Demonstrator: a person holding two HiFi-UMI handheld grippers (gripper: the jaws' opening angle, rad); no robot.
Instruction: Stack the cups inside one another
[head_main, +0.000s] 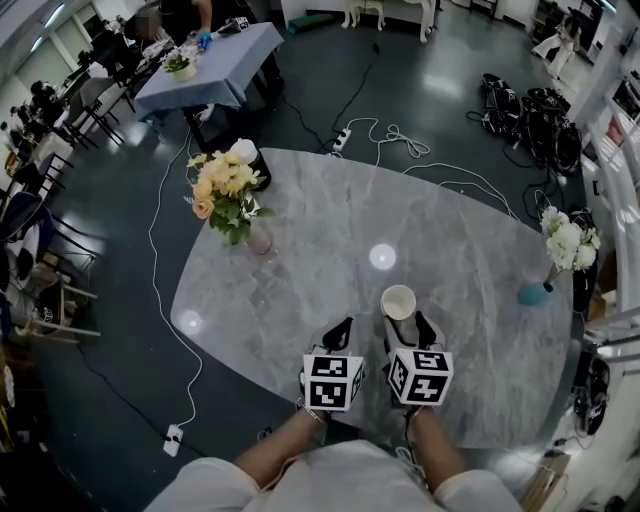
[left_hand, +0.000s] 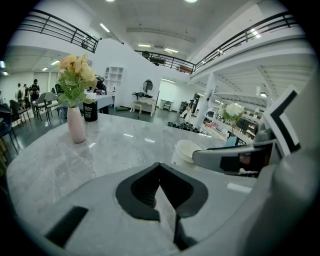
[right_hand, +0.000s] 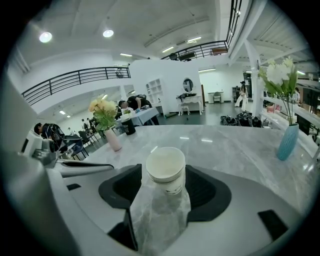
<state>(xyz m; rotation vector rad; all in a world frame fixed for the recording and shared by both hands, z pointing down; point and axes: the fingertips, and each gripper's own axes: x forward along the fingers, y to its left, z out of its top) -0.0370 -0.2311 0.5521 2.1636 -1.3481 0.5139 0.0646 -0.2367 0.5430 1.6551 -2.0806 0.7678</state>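
Observation:
A single white paper cup stands upright on the grey marble table, near its front edge. My right gripper is open, one jaw on each side of the cup with narrow gaps. The right gripper view shows the cup between the fingertips of the right gripper, empty inside. To the left of it, my left gripper is shut with nothing in it. In the left gripper view the left gripper has its jaws meeting, and the cup stands just to the right.
A pink vase of yellow flowers stands at the table's far left, with a black container behind it. A teal vase with white flowers stands at the right edge. Cables and a power strip lie on the floor.

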